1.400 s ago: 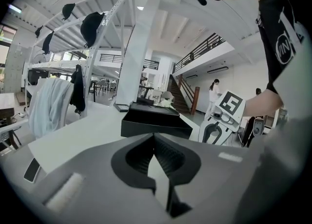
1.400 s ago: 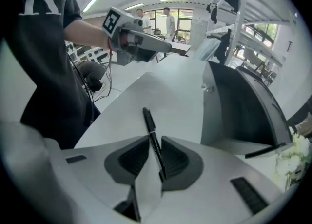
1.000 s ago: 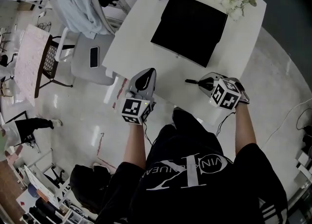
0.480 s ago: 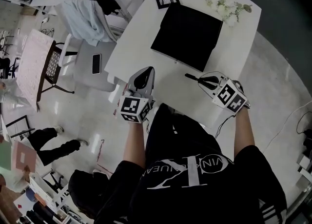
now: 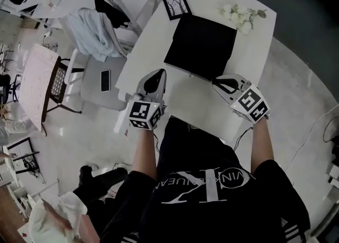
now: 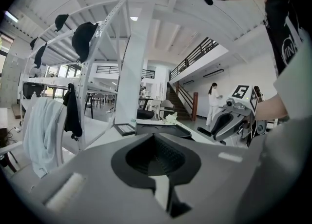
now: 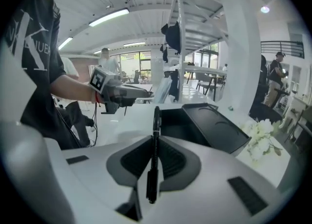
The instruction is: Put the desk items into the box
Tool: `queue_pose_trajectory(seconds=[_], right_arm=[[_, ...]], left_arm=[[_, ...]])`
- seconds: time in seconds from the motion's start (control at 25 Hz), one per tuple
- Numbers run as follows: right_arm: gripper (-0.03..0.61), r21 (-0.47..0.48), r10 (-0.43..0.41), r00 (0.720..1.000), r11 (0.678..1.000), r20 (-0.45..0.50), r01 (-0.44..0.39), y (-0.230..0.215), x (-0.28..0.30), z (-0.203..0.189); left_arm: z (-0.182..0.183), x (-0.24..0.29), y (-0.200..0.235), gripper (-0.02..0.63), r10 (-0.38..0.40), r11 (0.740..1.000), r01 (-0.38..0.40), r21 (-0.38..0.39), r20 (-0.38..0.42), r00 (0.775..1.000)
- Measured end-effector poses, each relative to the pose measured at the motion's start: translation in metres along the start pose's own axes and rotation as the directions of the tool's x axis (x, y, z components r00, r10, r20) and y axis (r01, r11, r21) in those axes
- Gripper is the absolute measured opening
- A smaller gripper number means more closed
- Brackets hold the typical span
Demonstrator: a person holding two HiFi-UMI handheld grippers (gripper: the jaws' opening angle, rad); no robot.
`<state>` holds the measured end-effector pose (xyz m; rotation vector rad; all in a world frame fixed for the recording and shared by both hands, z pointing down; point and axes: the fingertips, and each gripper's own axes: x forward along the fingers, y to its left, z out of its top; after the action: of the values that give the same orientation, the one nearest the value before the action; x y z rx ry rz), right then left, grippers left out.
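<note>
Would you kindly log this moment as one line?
left tool: shut, empty | right tool: shut on pen, beside black box

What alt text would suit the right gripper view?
The right gripper has its fingers shut on a black pen, aimed at a black box on a white table. White flowers lie at right; the left gripper is at left.
</note>
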<state>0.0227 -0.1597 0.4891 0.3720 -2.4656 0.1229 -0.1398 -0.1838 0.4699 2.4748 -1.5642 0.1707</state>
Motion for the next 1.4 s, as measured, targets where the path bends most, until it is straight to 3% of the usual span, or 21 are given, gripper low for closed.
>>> queue_pose_trajectory(seconds=[0.68, 1.08, 1.4], right_arm=[[0.051, -0.011, -0.034, 0.999, 0.999, 0.003, 0.034, -0.038, 0.039, 0.050], [0.051, -0.051, -0.053, 0.990, 0.998, -0.131, 0.046, -0.054, 0.081, 0.049], [0.051, -0.106, -0.061, 0.963, 0.994, -0.262, 0.034, -0.059, 0.106, 0.033]], left_arm=[[0.021, 0.035, 0.050, 0.005, -0.049, 0.997, 0.049, 0.051, -0.004, 0.999], [0.021, 0.054, 0.081, 0.005, -0.056, 0.998, 0.056, 0.012, -0.017, 0.998], [0.009, 0.070, 0.092, 0.005, -0.091, 0.996, 0.091, -0.013, -0.040, 0.995]])
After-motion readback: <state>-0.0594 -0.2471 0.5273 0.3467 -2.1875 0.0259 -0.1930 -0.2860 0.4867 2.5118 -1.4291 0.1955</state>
